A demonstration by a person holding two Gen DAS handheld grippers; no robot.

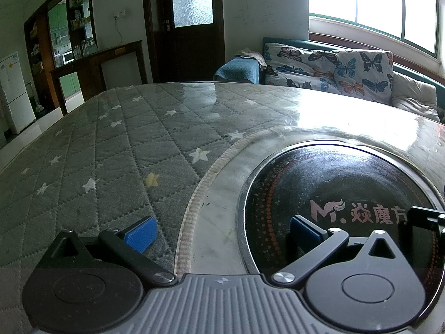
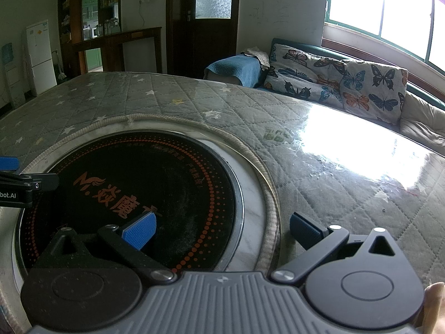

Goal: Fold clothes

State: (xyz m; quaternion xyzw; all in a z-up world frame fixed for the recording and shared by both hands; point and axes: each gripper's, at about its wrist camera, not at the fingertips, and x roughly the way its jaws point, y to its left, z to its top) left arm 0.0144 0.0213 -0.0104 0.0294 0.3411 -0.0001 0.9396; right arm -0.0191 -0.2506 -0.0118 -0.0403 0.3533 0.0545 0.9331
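Quilted table cover (image 1: pixel 111 144) below; left gripper (image 1: pixel 221 232), right gripper (image 2: pixel 221 229) jaws spread wide (both empty, touching nothing).

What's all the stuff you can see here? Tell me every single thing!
Table cover: one, grey quilted with stars, over the table under clear plastic.
Hotplate: one, black round with orange dots and writing, set into the table's middle.
Sofa: one, beige cushions, beyond the table under the window.
Butterfly cloth: one, pale with coloured butterflies, on the sofa back.
Blue cloth: one, over the sofa's arm.
Door: one, dark wood, frosted pane, shut.
Fridge: one, white, far left.
Shelves: dark wood, holding jars and boxes.
Clothes: none in view.
Left gripper: black, blue pads, open.
Right gripper: same, open.
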